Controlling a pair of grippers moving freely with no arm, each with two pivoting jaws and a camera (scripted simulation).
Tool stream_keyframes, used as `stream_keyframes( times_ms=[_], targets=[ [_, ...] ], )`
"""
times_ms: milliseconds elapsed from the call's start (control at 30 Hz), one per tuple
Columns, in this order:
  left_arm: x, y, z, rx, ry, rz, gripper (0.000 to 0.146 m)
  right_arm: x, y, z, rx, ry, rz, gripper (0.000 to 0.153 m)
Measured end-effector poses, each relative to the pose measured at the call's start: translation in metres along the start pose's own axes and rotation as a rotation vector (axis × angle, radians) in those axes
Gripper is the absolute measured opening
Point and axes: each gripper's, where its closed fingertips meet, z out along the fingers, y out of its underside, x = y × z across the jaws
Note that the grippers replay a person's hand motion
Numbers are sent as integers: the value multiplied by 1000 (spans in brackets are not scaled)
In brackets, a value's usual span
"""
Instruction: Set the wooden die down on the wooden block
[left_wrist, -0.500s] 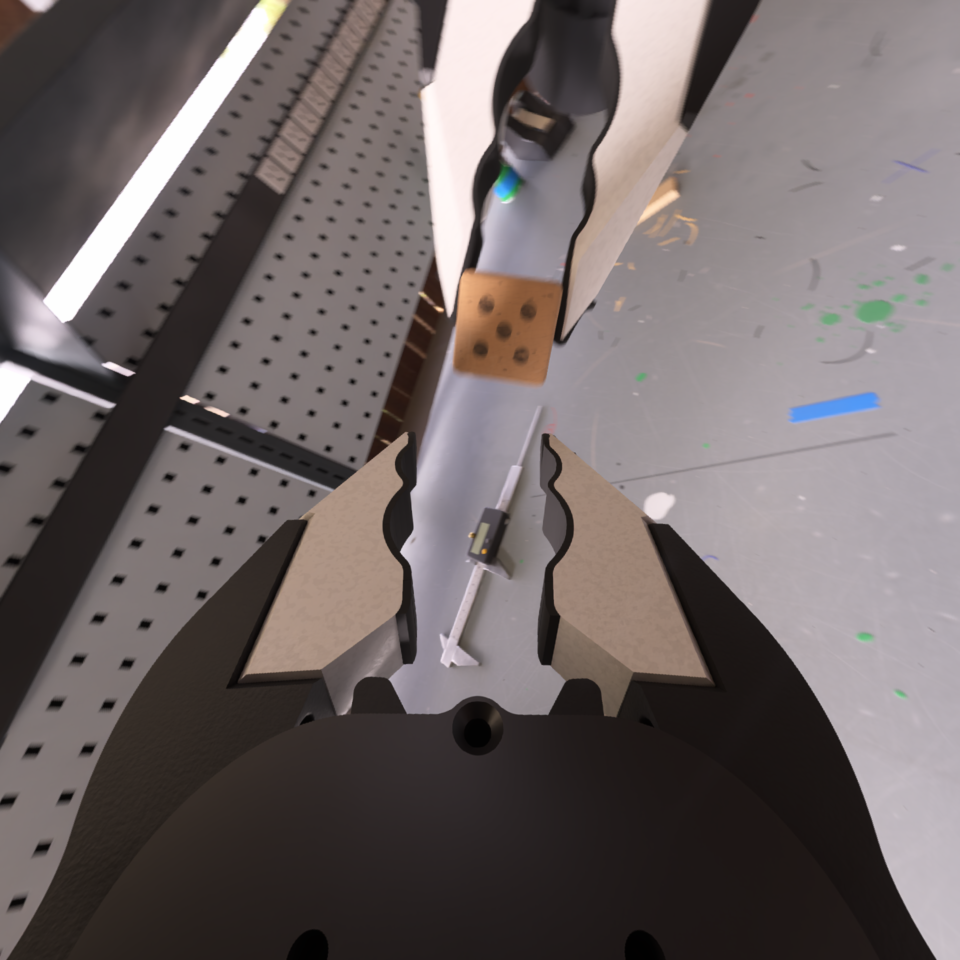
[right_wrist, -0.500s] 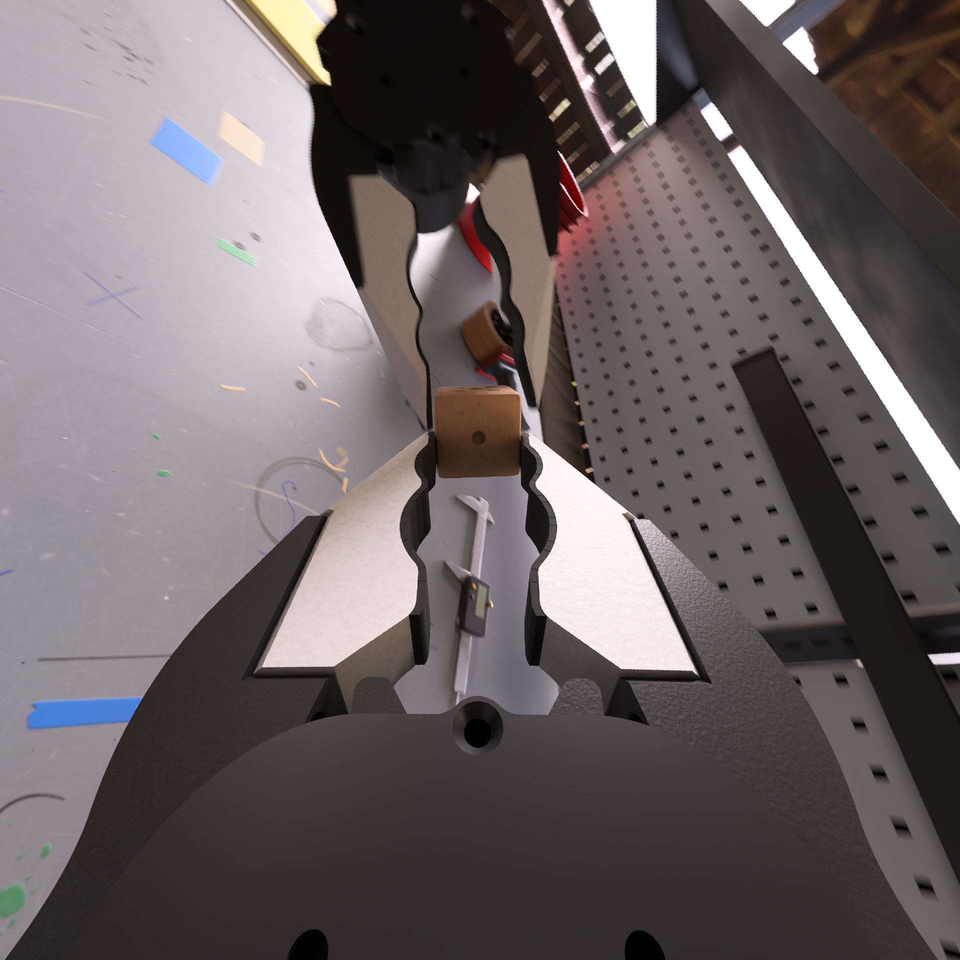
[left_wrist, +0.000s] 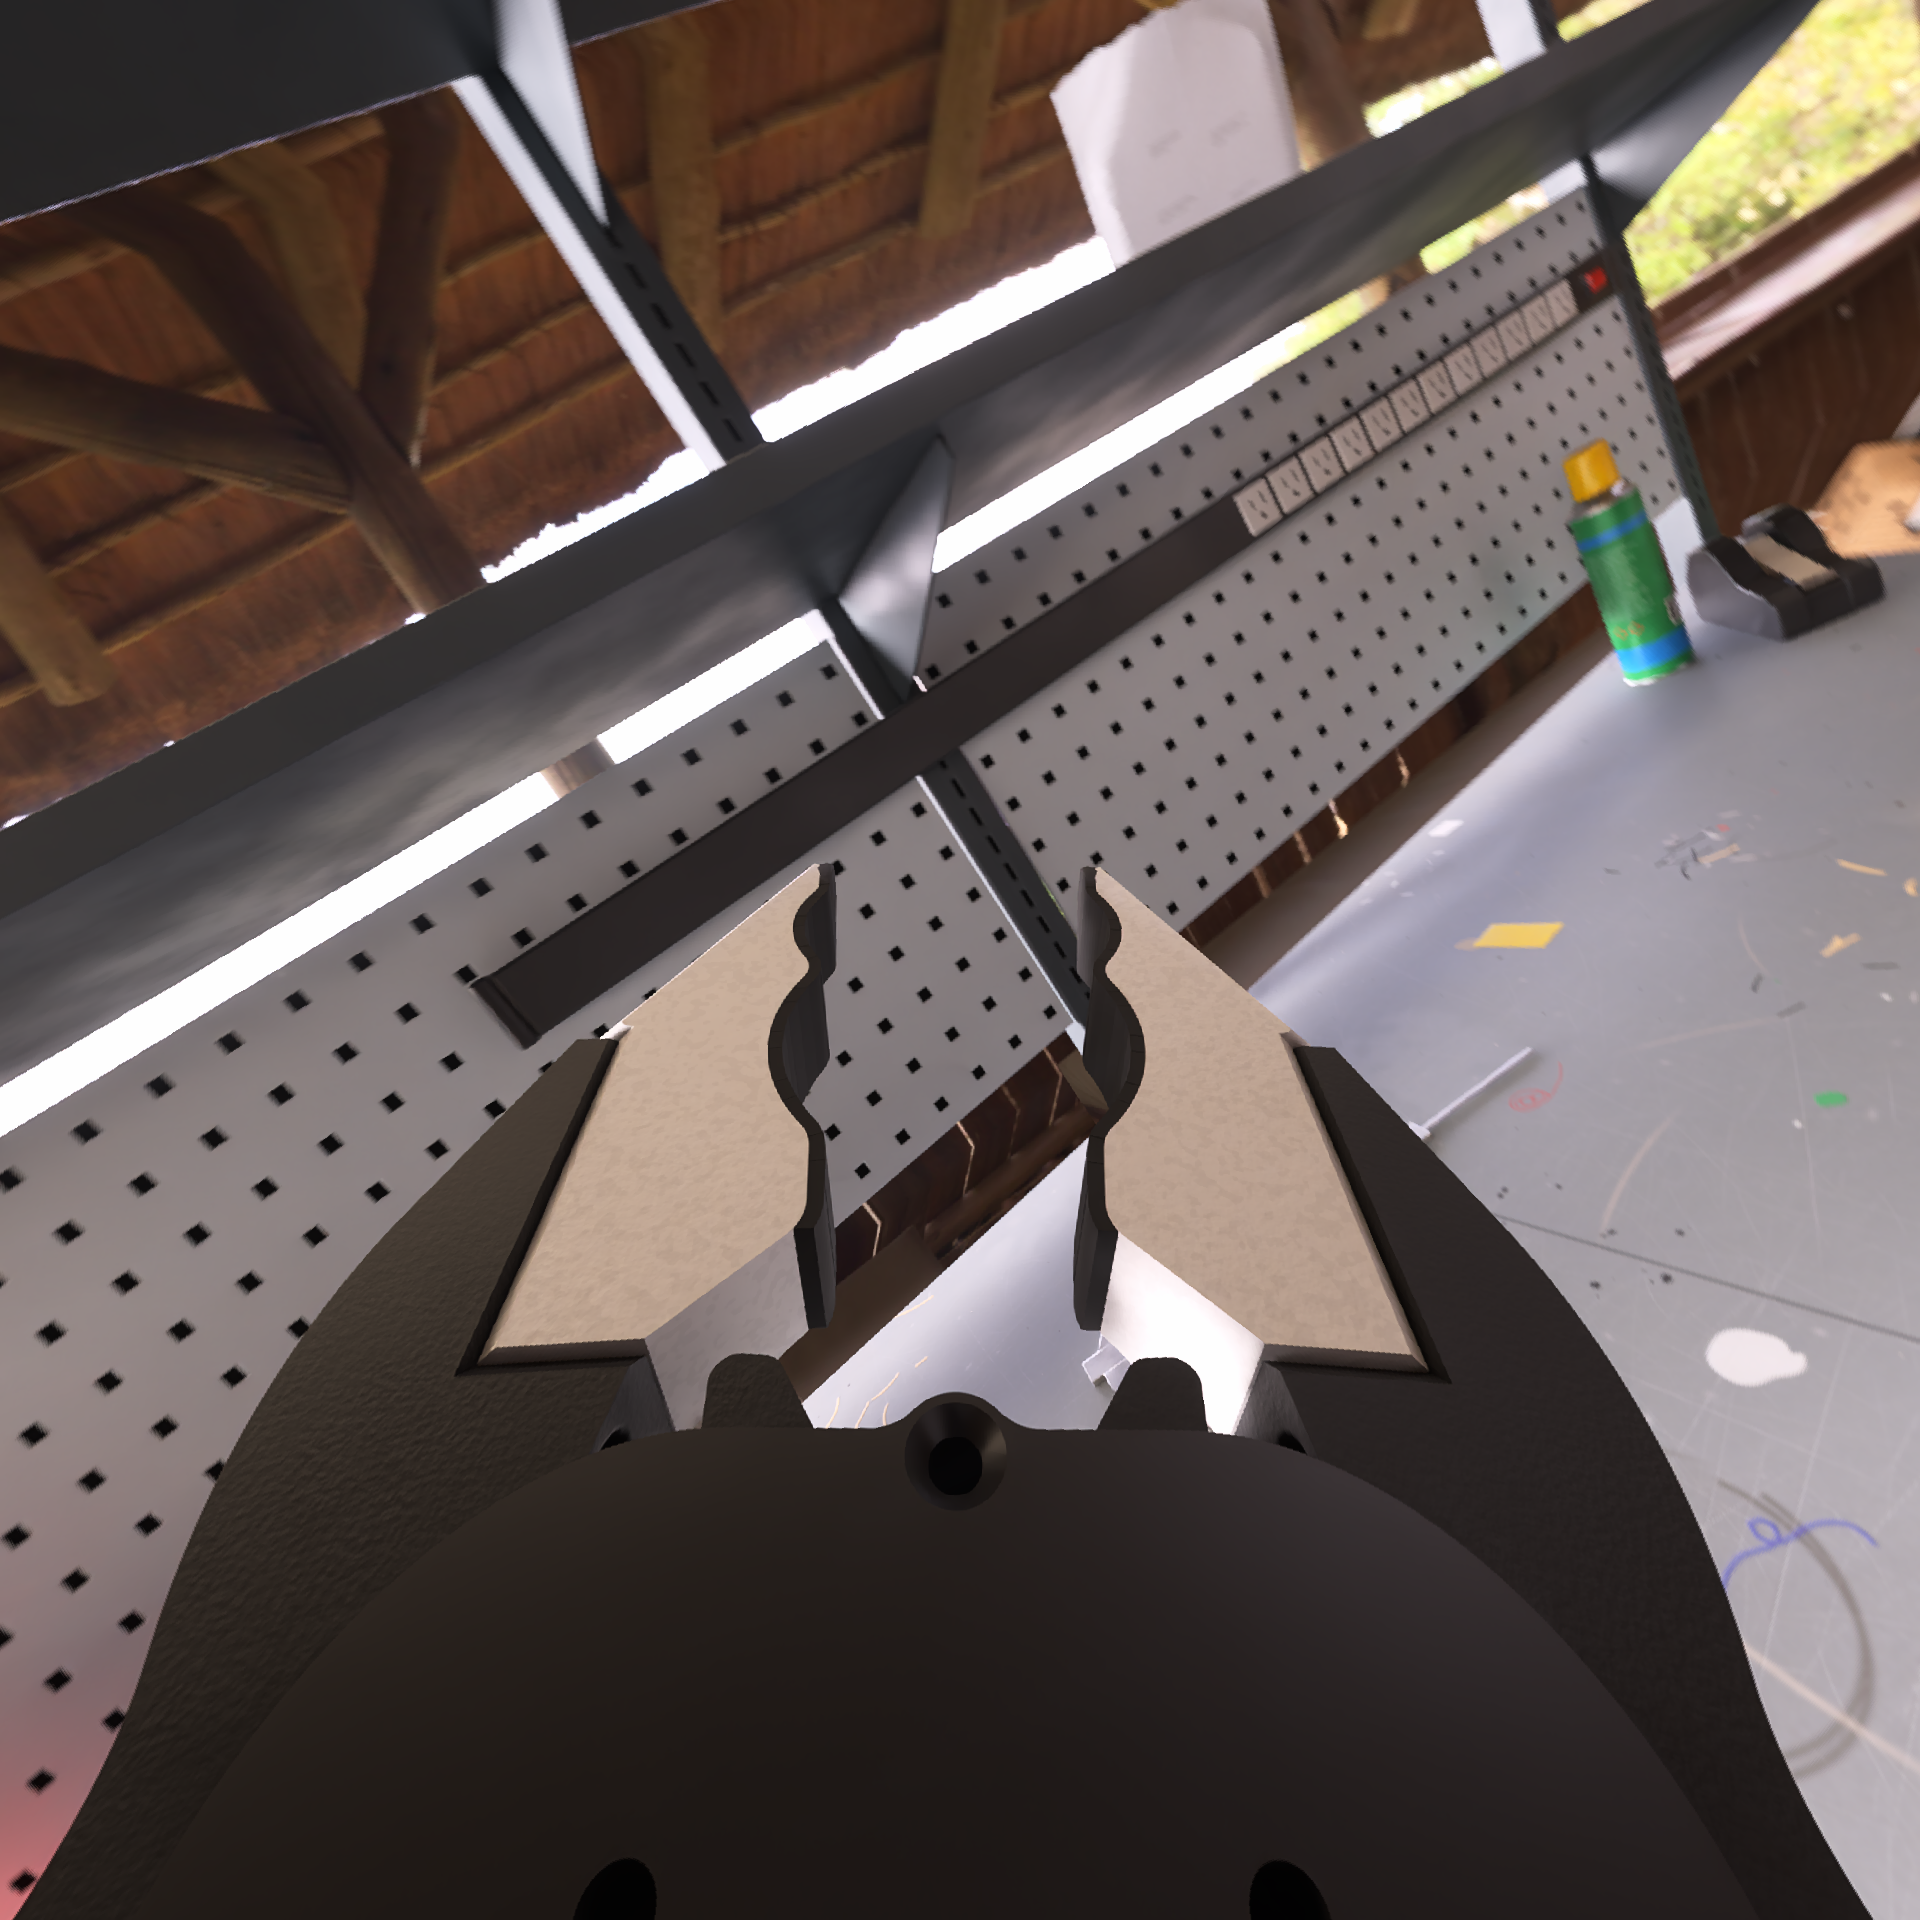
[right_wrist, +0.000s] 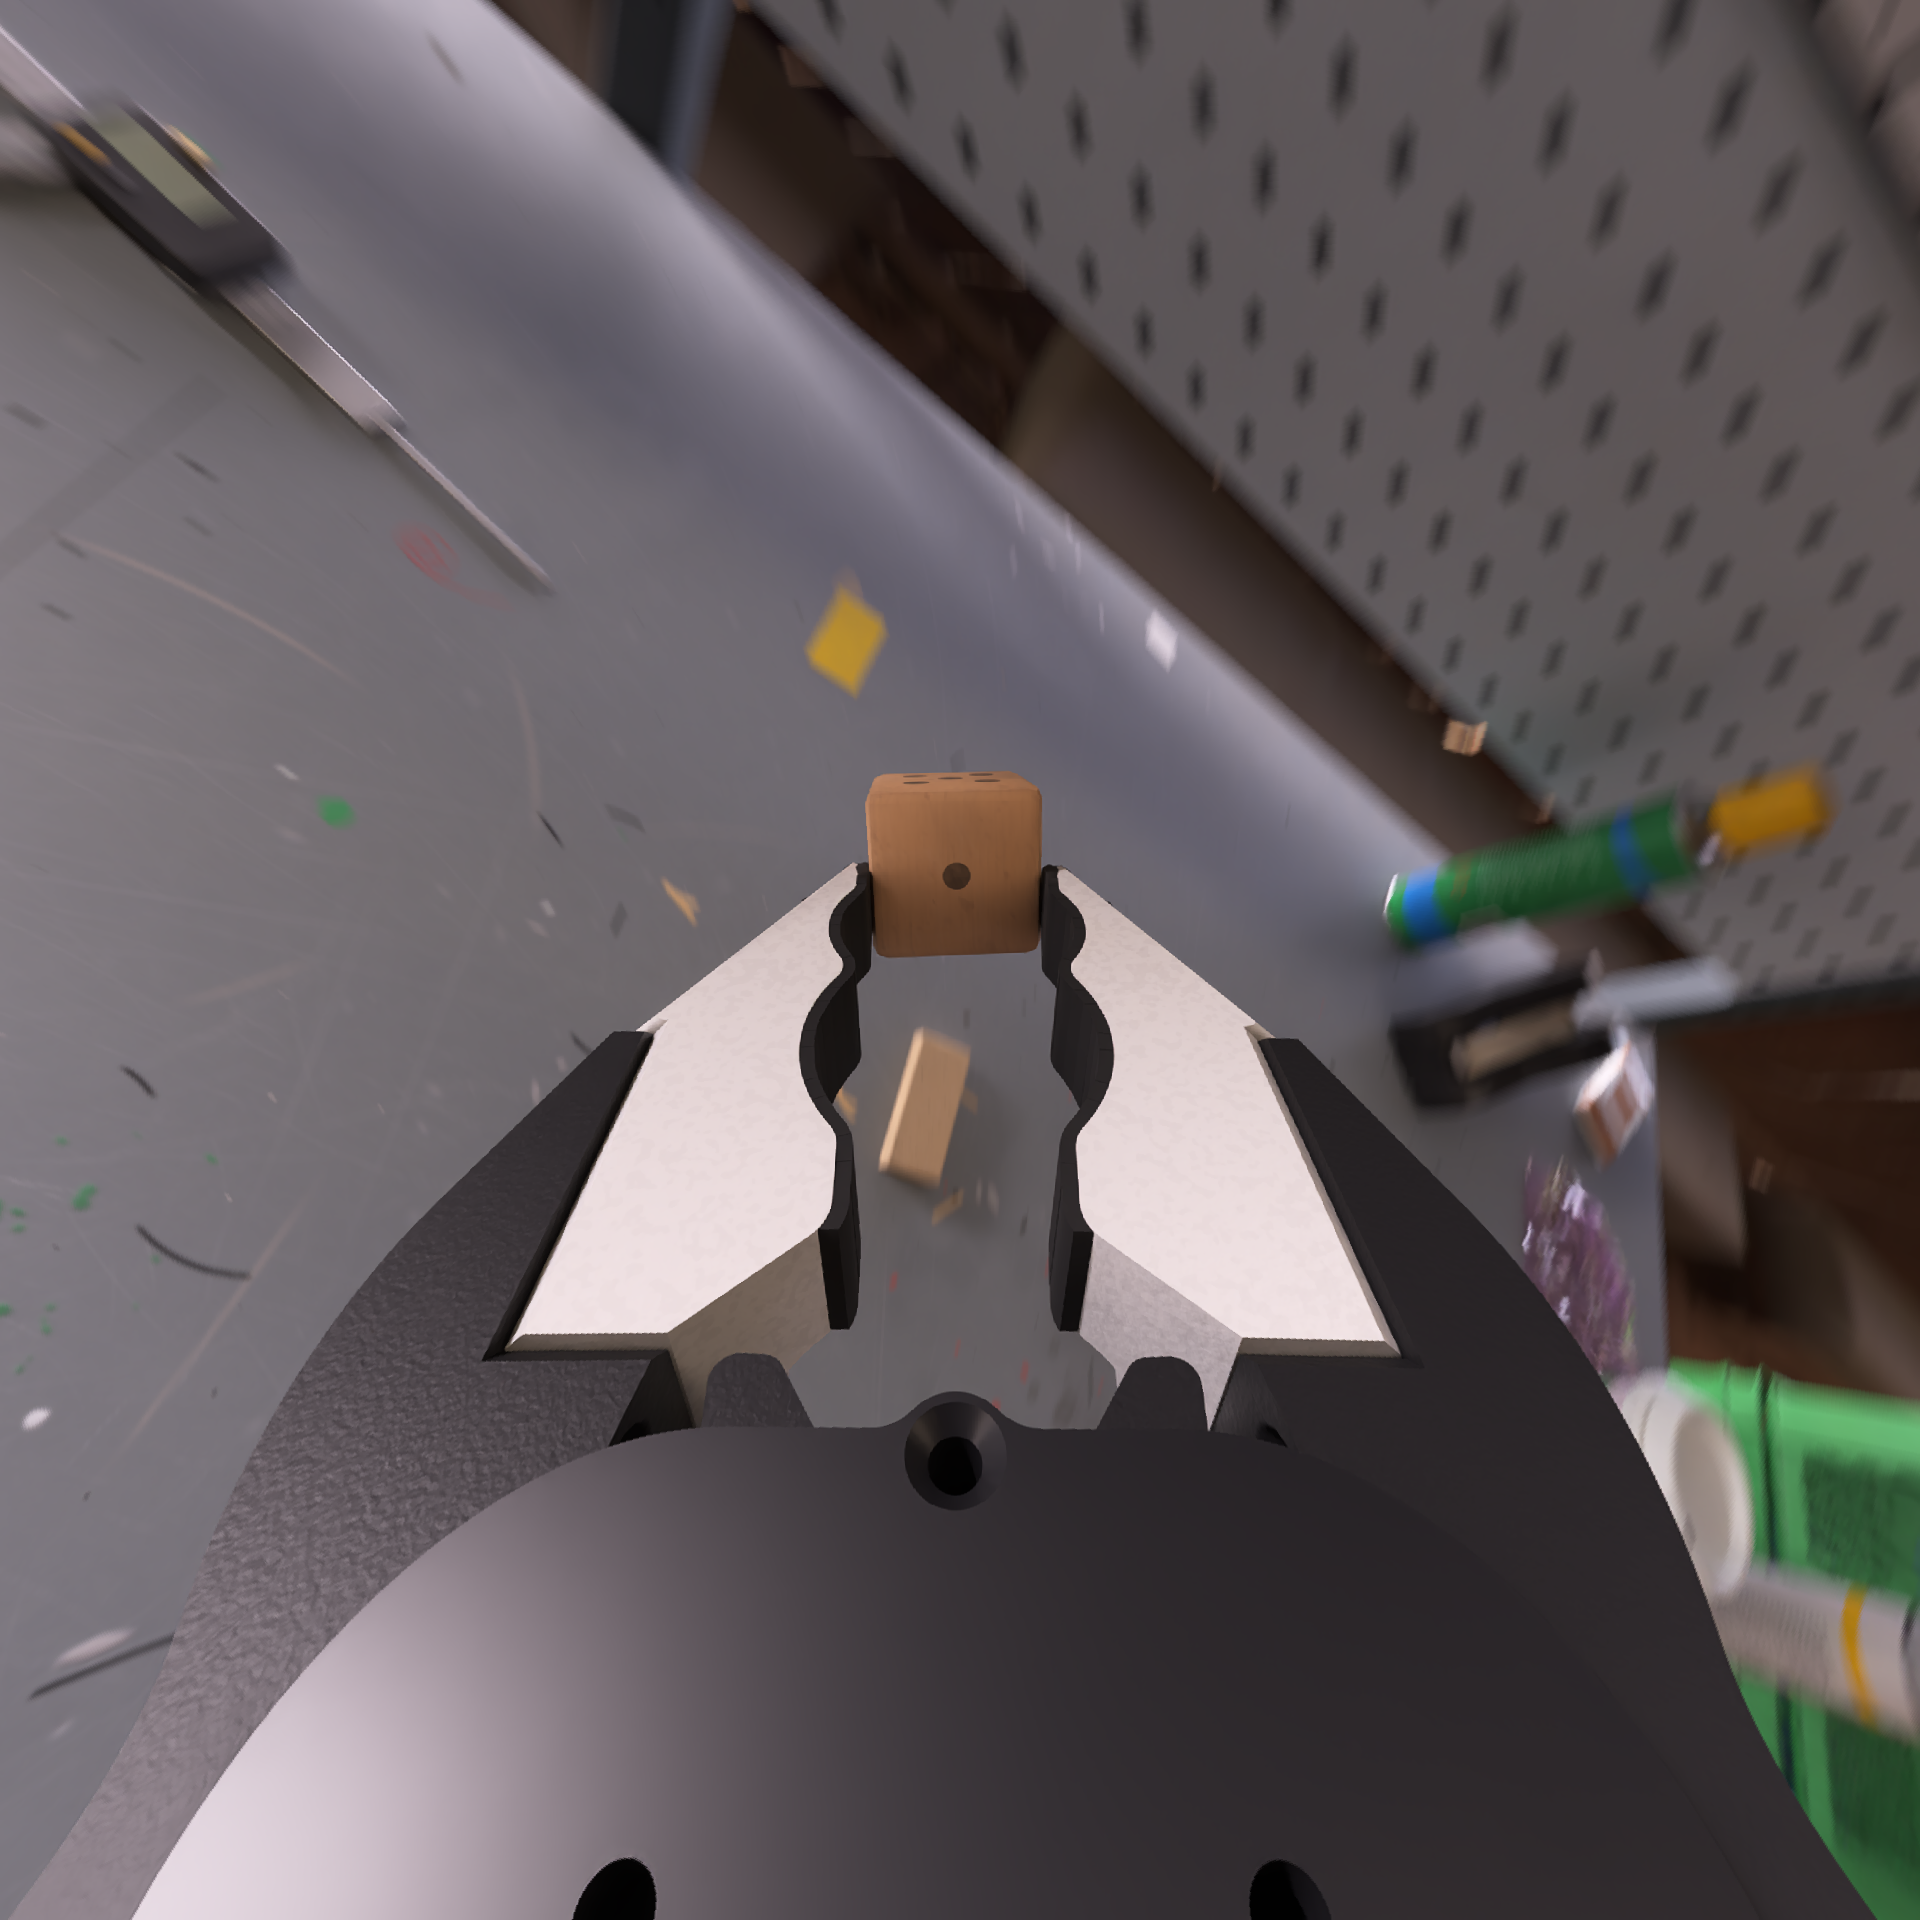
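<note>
Swung away from the left gripper (left_wrist: 954, 883), now spread empty, right gripper (right_wrist: 954, 883) pinches the wooden die (right_wrist: 954, 864) above what seems the wooden block (right_wrist: 924, 1105), ready for lowering.

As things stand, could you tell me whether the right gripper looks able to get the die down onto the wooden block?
Probably yes. The right gripper holds the wooden die at its fingertips, and the wooden block lies on the bench between its fingers, with nothing in between.
</note>
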Motion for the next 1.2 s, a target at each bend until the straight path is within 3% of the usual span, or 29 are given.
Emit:
stream_keyframes(
  times_ms=[167, 333, 700, 1200],
  targets=[
    [-18, 2, -11, 8, -61, -45, 46, 11, 80, 36, -301, -74, 213, 32],
    [-27, 7, -14, -11, -97, -84, 46, 10, 127, 73, -464, -111, 294, 32],
    [-19, 18, -7, -49, -87, -56, 46, 6, 151, 118, -544, -96, 309, 32],
    [-14, 19, -7, -60, -82, -29, 45, -3, 170, 113, -675, -138, 383, 32]
  ],
)
